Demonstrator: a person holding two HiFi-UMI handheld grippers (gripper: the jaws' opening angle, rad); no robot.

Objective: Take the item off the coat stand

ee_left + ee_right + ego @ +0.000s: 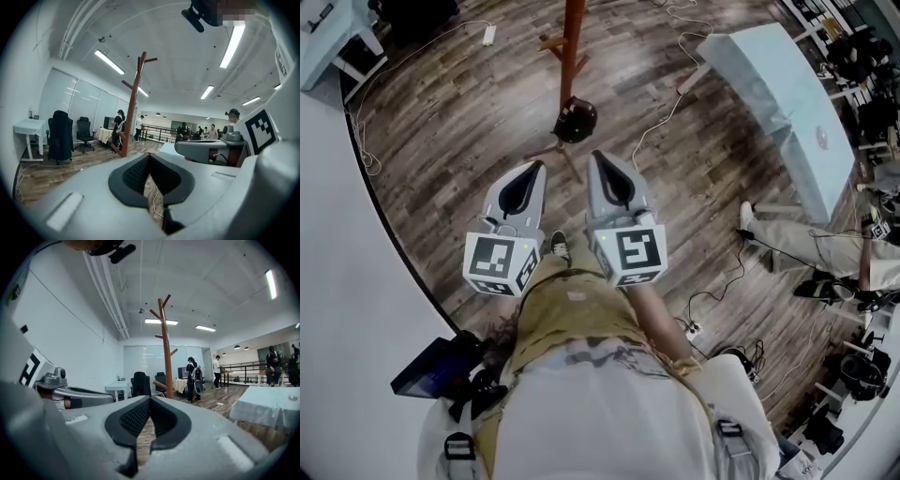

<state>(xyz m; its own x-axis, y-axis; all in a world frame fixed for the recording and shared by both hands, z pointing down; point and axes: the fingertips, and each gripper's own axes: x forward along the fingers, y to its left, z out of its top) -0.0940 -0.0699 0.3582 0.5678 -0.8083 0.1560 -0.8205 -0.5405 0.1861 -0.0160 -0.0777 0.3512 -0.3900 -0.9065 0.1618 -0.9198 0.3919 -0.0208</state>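
- The left gripper (pixel 533 169) and the right gripper (pixel 603 159) were held side by side at waist height, both aimed forward, each with its marker cube toward the person.
- The left gripper's jaws were closed, their ribbed pads meeting at the tip with nothing between them.
- The right gripper's jaws were likewise pressed together and empty.
- Below the grippers lay the wood-plank floor (pixel 469 122), with one shoe (pixel 559 248) of the person showing between the cubes.
- Just beyond the jaw tips stood the brown coat stand (pixel 573 47), upright, apart from both grippers.
- A dark rounded item (pixel 575 119) sat low on the stand's pole, just above the splayed feet; what kind of item it was could not be told.
- A white cable (pixel 661 122) trailed over the floor to the stand's right.
- Farther right was a pale blue covered tabletop (pixel 787 94).
- Across the room stood a black office chair (pixel 84 133).
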